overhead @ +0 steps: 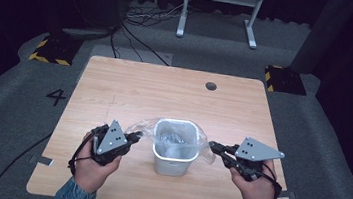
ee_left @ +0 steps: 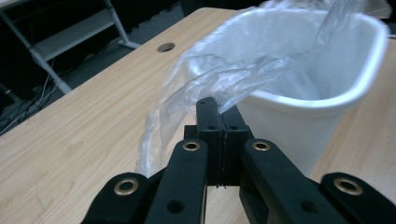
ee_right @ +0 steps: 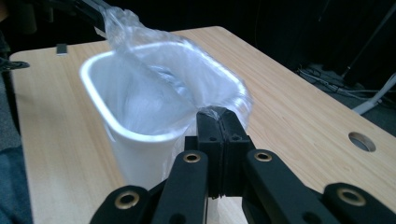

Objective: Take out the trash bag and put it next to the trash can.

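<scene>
A small white plastic bin stands upright near the front middle of the wooden table. A clear plastic bag lies in it and spills over both sides of its rim. My left gripper sits just left of the bin, shut on the bag's left edge. On the bin's right side, my right gripper is shut on the bag's other edge. The bin rises just beyond the left jaws, and the bin also stands close behind the right jaws.
A round cable hole sits near the table's far edge. Beyond the table stand a white metal frame, loose cables on the grey floor, and yellow-black striped blocks at both far corners.
</scene>
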{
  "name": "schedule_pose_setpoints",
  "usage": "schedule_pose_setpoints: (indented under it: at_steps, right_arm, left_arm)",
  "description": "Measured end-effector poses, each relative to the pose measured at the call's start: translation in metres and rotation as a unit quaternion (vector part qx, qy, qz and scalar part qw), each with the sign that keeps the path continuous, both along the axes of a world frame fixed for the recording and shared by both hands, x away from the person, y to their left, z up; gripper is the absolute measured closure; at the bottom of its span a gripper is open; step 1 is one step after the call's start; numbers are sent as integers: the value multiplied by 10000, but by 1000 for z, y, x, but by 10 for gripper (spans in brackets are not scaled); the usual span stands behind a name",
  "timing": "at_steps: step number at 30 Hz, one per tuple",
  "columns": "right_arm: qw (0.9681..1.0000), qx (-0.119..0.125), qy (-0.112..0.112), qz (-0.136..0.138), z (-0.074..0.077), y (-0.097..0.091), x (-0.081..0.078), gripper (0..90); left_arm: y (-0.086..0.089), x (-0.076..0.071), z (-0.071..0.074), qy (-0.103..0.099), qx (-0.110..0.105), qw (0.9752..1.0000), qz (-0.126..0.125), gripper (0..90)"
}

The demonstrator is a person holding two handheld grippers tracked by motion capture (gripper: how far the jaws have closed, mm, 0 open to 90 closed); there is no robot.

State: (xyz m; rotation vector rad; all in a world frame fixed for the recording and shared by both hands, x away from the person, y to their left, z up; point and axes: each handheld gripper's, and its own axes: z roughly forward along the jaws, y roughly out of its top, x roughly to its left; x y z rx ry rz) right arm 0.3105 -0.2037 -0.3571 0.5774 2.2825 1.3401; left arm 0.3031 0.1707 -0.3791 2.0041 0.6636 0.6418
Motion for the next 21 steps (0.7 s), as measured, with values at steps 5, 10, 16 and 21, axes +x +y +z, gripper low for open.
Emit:
schedule_pose_setpoints:
  at_steps: [5, 10, 16, 21]
  right_arm:
    - [9996, 27, 262, -101, -14, -3, 20, 898]
    - [9985, -110, 507, -152, -32, -1, 32, 900]
    - [9976, -145, 658, -163, -47, -1, 34, 900]
    - [9976, -193, 601, -273, -46, -3, 30, 795]
  left_arm:
    - [-4, 13, -10, 189, 138, 9996, 161, 893]
    - [-9, 18, -21, 311, 456, 9982, 247, 894]
    - [-11, 17, -31, 454, 386, 9981, 145, 894]
    - [-12, 13, -30, 432, 400, 9982, 128, 894]
